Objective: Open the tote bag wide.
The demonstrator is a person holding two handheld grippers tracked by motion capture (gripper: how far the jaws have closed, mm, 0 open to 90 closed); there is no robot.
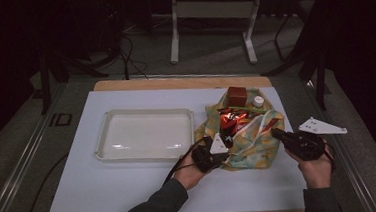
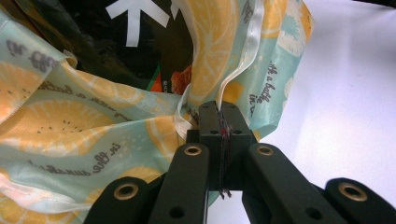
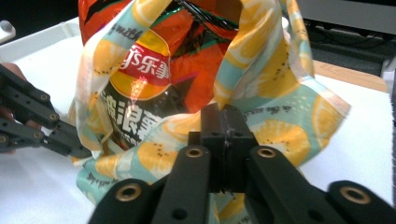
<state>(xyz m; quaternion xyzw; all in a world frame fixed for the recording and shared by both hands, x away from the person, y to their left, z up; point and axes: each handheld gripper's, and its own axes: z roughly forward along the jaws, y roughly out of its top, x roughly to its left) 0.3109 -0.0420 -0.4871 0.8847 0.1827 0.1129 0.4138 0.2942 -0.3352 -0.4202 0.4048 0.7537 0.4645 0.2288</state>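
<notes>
A cloth bag (image 1: 251, 149) printed with orange slices lies open on the white mat, right of centre. Inside it are a red snack packet (image 1: 234, 120), a brown box (image 1: 236, 95) and a white-capped bottle (image 1: 258, 101). My left gripper (image 1: 224, 154) is at the bag's near left rim, shut on the fabric edge (image 2: 205, 100). At the bag's right rim, my right gripper (image 1: 274, 133) has its jaws together on the bag's fabric (image 3: 280, 126). The right gripper view looks into the bag at the snack packet (image 3: 140, 70), with the left gripper's arms (image 3: 46, 126) at the left.
A shallow white tray (image 1: 103, 137) stands left of the bag on the white mat (image 1: 131, 190). The mat covers a wooden table whose far edge (image 1: 174, 81) shows behind it. A white frame stands on the floor beyond.
</notes>
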